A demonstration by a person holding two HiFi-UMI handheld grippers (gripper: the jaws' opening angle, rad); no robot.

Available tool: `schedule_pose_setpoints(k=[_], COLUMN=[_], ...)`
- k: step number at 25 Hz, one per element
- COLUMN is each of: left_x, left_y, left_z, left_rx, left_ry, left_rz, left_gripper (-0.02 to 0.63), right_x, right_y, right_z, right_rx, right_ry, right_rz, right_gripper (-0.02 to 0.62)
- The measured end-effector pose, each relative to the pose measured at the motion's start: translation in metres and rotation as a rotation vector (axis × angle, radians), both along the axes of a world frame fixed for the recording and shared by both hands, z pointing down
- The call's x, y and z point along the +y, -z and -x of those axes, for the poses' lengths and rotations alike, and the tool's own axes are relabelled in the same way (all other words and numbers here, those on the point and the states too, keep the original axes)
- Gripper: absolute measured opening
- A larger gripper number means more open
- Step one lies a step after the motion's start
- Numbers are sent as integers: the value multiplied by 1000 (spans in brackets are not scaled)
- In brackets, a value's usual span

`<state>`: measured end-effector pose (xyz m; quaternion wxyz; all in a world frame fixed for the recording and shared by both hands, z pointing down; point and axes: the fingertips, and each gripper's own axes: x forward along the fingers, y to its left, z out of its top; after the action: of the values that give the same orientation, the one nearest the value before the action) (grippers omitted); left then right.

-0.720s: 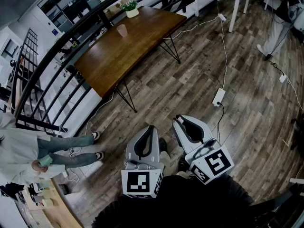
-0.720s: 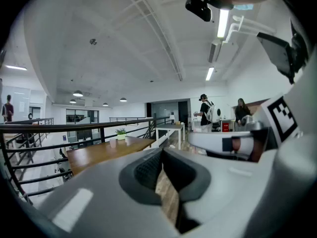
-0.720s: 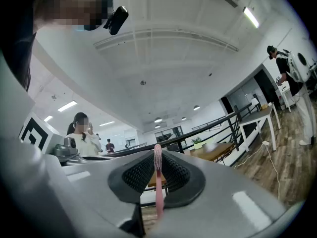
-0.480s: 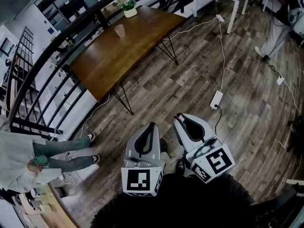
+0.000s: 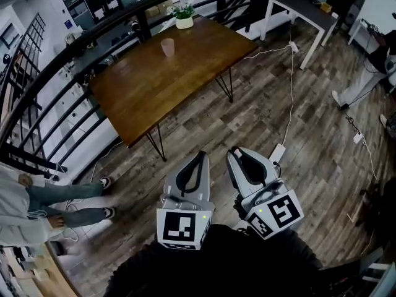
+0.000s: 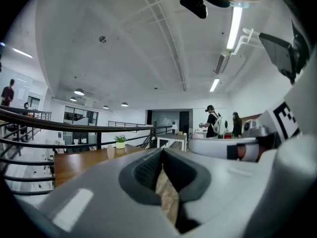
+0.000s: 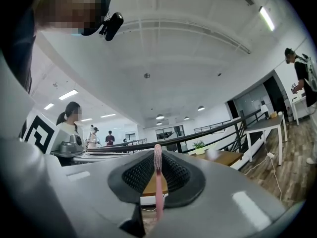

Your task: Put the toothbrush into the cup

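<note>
I held both grippers low in the head view, side by side and close to my body, and both pointed toward the top of the picture. The right gripper [image 5: 237,153] was clenched on the toothbrush [image 7: 159,192]. In the right gripper view the pink handle stood upright between the two dark pads, and the bristle head rose just above the tips of the jaws. The left gripper [image 5: 199,156] carried nothing. In the left gripper view its jaws stood a little apart, and through the narrow gap I saw only the wooden floor [image 5: 247,110].

The cup [image 5: 167,47], a pale pink one, stood upright on the brown table [image 5: 148,88] in the upper middle of the head view, well apart from both grippers. At the far end of the same table, nearer to the top of the frame, there was a small plant [image 5: 184,18] in a white pot, apart from the cup. A black railing [image 5: 55,73] curved along the left side of the table, from the left edge up to the top of the frame. A white table [image 5: 297,4] stood in the upper right.

On the floor, just to the right of the right gripper's tips in the picture, lay a white power strip [image 5: 277,152], and its cable ran upward toward the white table. At the lower left edge there was a person [image 5: 25,203] in a light top and jeans.
</note>
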<state>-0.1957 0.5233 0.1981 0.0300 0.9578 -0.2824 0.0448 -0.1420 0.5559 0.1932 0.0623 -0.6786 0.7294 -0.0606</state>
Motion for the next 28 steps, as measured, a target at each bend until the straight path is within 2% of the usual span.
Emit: schedule_pose_setpoints(k=[4, 12, 18, 28], left_x=[-31, -84, -95, -97], left_y=[6, 15, 3, -27], left_z=[-8, -11, -14, -61], left_rx=[19, 51, 55, -4], left_ry=[-4, -22, -54, -124], left_rz=[9, -30, 16, 68], left_gripper=[9, 9, 9, 9], right_x=[-33, -87, -95, -92], right_y=[7, 18, 10, -13], right_z=[-7, -6, -4, -52], right_rx=[18, 51, 65, 15], right_ry=[-1, -11, -35, -113], right_rz=[-7, -40, -9, 53], right_gripper=[46, 46, 46, 46])
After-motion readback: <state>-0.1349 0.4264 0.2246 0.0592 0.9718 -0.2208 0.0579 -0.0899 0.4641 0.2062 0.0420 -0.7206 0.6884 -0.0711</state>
